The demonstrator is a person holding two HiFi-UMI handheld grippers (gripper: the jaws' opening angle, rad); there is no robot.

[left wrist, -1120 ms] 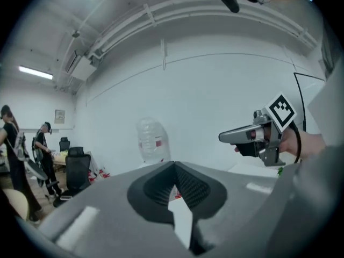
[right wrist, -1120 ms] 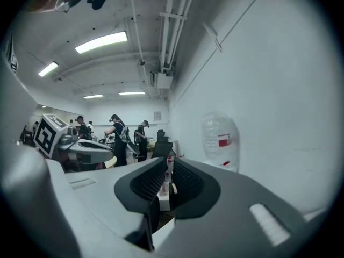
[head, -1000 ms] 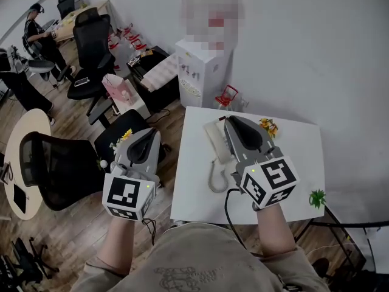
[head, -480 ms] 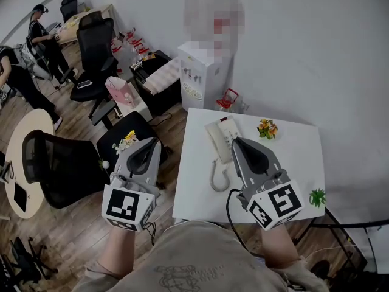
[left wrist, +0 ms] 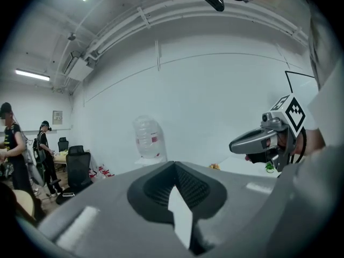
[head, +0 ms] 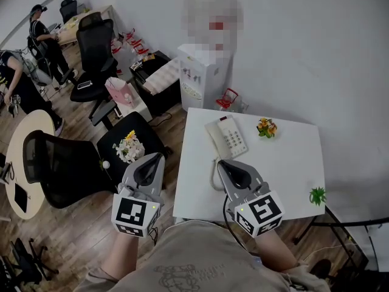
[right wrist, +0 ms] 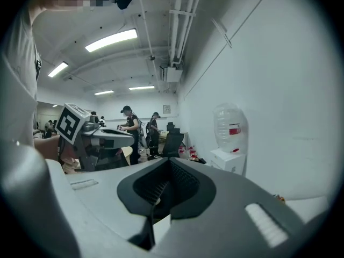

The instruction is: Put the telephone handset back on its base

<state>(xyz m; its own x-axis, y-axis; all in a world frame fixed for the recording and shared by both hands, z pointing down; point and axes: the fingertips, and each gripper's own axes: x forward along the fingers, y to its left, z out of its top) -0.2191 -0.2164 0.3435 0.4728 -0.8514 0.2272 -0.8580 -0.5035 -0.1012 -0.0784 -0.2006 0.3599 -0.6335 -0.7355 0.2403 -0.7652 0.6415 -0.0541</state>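
In the head view the white telephone lies on the white table. Its handset rests along the left side of the base, and the coiled cord trails toward the near edge. My right gripper hovers over the table's near part, short of the phone, shut and empty. To the left of the table, over the floor, my left gripper is also shut with nothing in it. The left gripper view shows its jaws meeting, with the right gripper beside them. The right gripper view shows closed jaws too.
A small flower pot stands behind the phone and a green plant at the table's right near corner. A water dispenser stands behind the table. Black office chairs, a stool with flowers and people are to the left.
Both grippers have drawn back toward me and lower. The right one no longer covers the phone, which now shows whole with the handset on its base.
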